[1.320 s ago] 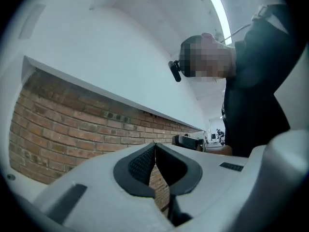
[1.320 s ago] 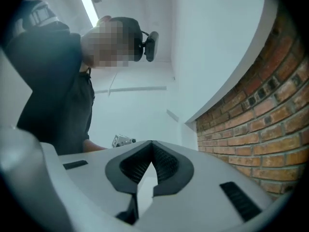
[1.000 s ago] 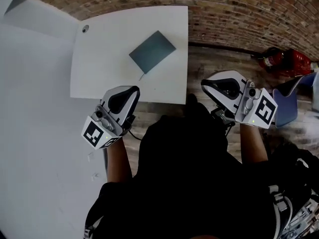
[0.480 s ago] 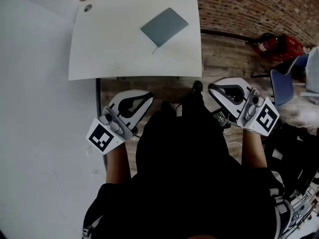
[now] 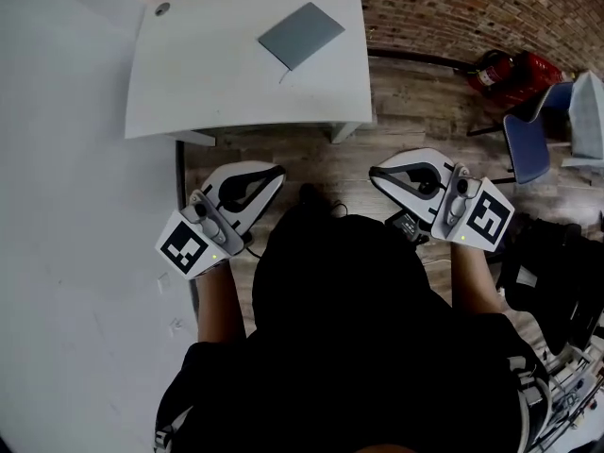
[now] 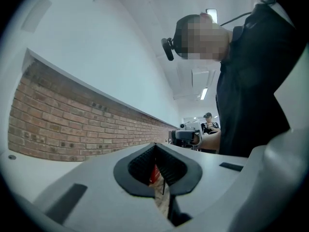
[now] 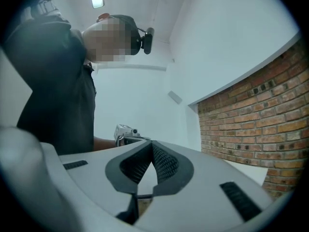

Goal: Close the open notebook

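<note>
The grey-blue notebook [image 5: 300, 34] lies closed on the white table [image 5: 208, 83] near its far right corner, with a thin ribbon sticking out at its near edge. Both grippers hang close to my body over the wooden floor, well short of the table. My left gripper [image 5: 276, 171] is shut and holds nothing; its ribbed pads meet in the left gripper view [image 6: 155, 149]. At the right of the head view my right gripper [image 5: 377, 174] is likewise shut and empty, its pads [image 7: 152, 148] pressed together. Each gripper view looks sideways at my dark torso and the other gripper.
A brick wall [image 5: 453, 8] runs behind the table, and a white wall [image 5: 66, 253] fills the left. On the floor to the right stand a red extinguisher [image 5: 508, 67], a blue chair [image 5: 528, 144] and dark bags [image 5: 557, 272]. Another person [image 6: 208, 123] stands far off.
Both grippers have drawn back from the table's near edge toward my body and sunk a little. The notebook stays closed where it lay.
</note>
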The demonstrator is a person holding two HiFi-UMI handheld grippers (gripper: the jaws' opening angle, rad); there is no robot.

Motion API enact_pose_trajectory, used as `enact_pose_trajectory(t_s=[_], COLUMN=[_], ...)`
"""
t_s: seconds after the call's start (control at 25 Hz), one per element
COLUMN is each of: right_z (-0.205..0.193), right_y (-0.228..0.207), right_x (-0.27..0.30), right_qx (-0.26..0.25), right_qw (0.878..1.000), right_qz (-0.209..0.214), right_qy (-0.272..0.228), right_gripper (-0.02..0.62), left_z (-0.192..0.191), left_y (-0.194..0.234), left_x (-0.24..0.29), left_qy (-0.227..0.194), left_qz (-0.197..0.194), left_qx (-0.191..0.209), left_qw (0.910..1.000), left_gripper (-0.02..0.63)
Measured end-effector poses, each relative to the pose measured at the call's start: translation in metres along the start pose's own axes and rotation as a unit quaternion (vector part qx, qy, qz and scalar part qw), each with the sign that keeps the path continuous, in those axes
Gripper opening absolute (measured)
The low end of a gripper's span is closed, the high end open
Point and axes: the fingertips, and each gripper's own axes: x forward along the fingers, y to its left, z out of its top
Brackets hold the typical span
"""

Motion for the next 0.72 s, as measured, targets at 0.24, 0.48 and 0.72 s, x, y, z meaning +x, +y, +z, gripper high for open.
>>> enact_pose_trajectory(t_s=[0.24, 0.48, 0.72], right_z=[-0.019, -0.030, -0.036], right_y=[0.047, 0.089, 0.109], right_x=[-0.041, -0.091, -0.106], right_qx=[0.024, 0.038, 0.026], right_qw=[1.000, 0.999, 0.999], right_qz=[-0.001, -0.023, -0.024], right_qy=[0.008, 0.015, 0.014], right_gripper=[0.005, 0.005, 0.005], left_z=[-0.015, -0.020, -0.034], left_y=[-0.047, -0.110, -0.149], left_x=[0.019, 0.030, 0.039], left_qy=[-0.001, -0.001, 0.004], left_qz=[-0.024, -0.038, -0.055], left_qx=[-0.009, -0.023, -0.031], left_qw=[0.9997, 0.9990, 0.9980], left_gripper=[0.017, 0.017, 0.017])
